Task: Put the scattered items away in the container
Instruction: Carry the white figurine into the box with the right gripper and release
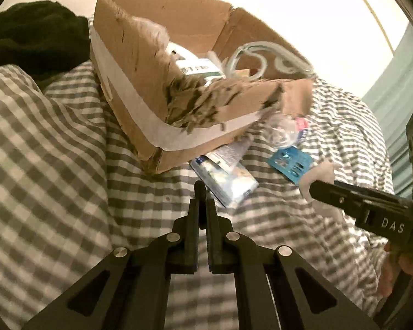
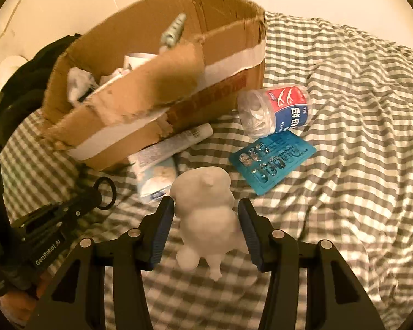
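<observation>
Cardboard box (image 2: 223,63) on the bed already holds several things, while my right gripper (image 2: 206,228) straddles a white figurine (image 2: 206,209), fingers wide; tube (image 2: 179,140), floss-pick jar (image 2: 275,110) and blue card (image 2: 272,159) remain outside, and my left gripper (image 1: 202,192) hangs nearly closed, empty.

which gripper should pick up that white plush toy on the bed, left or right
Right. The right gripper already has its open fingers on either side of the white plush toy. The left gripper looks shut and points at the packet beside the cardboard box.

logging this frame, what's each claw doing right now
Left claw: shut, holding nothing, above the grey checked bedsheet.
Right claw: open around the white plush toy figure, pads not clamped.
</observation>
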Demonstrator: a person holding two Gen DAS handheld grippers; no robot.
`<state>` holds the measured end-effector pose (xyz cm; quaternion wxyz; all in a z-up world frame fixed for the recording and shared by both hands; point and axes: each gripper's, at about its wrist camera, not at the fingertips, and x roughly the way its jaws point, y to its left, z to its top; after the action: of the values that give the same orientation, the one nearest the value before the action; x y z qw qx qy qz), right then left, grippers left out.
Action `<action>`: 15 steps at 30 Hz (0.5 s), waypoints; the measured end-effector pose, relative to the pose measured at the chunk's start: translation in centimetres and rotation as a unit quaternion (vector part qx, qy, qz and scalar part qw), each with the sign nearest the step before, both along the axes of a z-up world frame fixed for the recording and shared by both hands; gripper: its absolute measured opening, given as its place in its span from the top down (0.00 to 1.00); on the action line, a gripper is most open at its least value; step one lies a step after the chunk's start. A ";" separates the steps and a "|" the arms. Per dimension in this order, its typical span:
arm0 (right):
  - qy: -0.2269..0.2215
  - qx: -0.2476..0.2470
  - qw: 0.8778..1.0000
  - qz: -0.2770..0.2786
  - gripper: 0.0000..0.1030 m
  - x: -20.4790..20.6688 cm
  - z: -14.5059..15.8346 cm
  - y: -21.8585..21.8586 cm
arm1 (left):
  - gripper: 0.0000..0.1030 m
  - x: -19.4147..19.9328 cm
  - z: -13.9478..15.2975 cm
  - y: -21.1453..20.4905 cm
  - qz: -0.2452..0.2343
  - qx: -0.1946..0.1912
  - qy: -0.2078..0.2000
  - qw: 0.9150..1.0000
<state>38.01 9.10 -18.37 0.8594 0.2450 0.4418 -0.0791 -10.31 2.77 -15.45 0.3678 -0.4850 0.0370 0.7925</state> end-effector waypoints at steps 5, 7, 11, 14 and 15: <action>-0.012 -0.004 1.000 -0.007 0.53 -1.9 2.9 0.2 | 0.96 1.4 3.8 -2.0 -0.027 0.010 0.022 0.999; -0.026 -0.008 1.000 -0.008 0.53 -2.2 4.7 0.0 | 0.96 1.4 5.7 -2.2 -0.035 0.020 0.031 0.999; -0.062 -0.015 0.998 -0.005 0.53 -2.2 9.5 0.0 | 0.96 0.6 9.0 0.7 -0.041 0.046 0.049 0.997; -0.075 -0.032 0.997 0.003 0.53 -0.8 12.1 0.1 | 0.96 -1.2 11.5 1.4 -0.047 0.050 0.070 0.995; -0.078 -0.040 0.996 0.006 0.53 0.0 12.8 0.2 | 0.96 -2.1 12.1 1.9 -0.045 0.050 0.077 0.995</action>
<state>38.06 9.27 -5.56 0.9009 0.2132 0.3711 -0.0721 -12.45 4.68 -3.36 0.4233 -0.4010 0.0475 0.8110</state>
